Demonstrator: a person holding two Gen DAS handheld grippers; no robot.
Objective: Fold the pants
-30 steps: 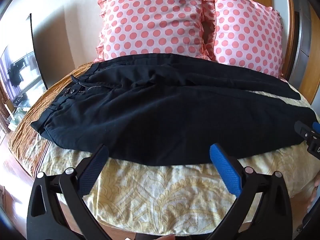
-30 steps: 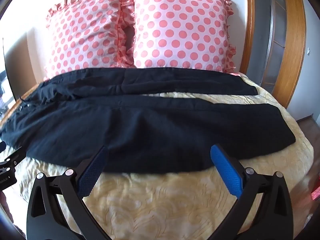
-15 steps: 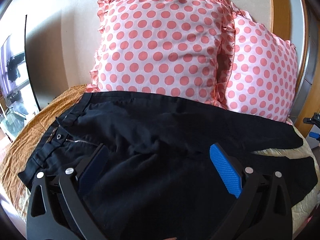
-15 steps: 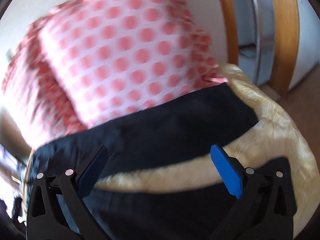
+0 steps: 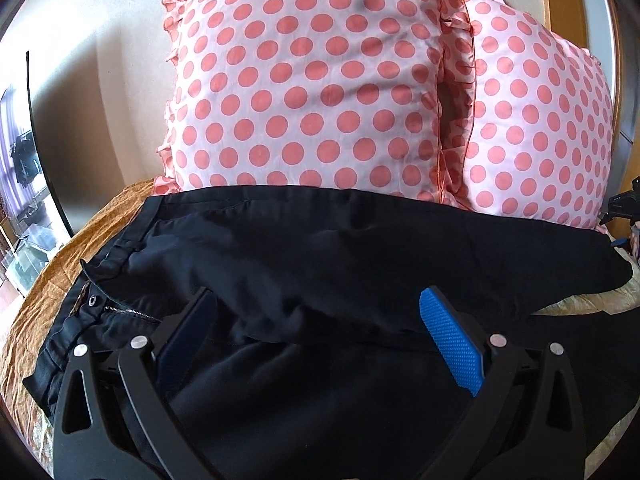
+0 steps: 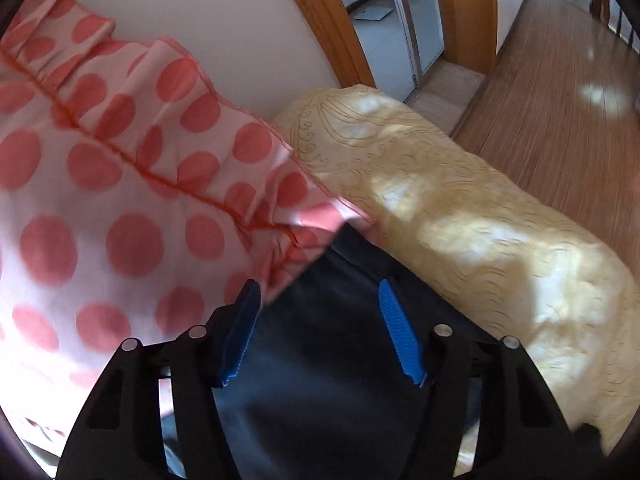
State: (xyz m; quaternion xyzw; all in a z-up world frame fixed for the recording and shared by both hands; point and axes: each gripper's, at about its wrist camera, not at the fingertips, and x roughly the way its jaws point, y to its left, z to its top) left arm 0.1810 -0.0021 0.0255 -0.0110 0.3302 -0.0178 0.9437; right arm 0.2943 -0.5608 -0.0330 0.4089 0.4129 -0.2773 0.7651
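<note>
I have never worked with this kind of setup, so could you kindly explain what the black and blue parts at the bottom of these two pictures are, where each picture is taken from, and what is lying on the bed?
There is no robot here. A person holds a two-finger gripper in each hand, and each gripper carries a wide-angle camera looking forward along its fingers. The black arms with blue pads are those fingers.

One picture comes from the left gripper. It hovers over the black pants near the waistband, jaws wide open, gripping nothing.

The other comes from the right gripper, at the end of a pant leg beside the pillow's frill. Its jaws are also open, with the cloth lying between them.

The pants lie spread on a yellow patterned bedspread, in front of two pink polka-dot pillows.
</note>
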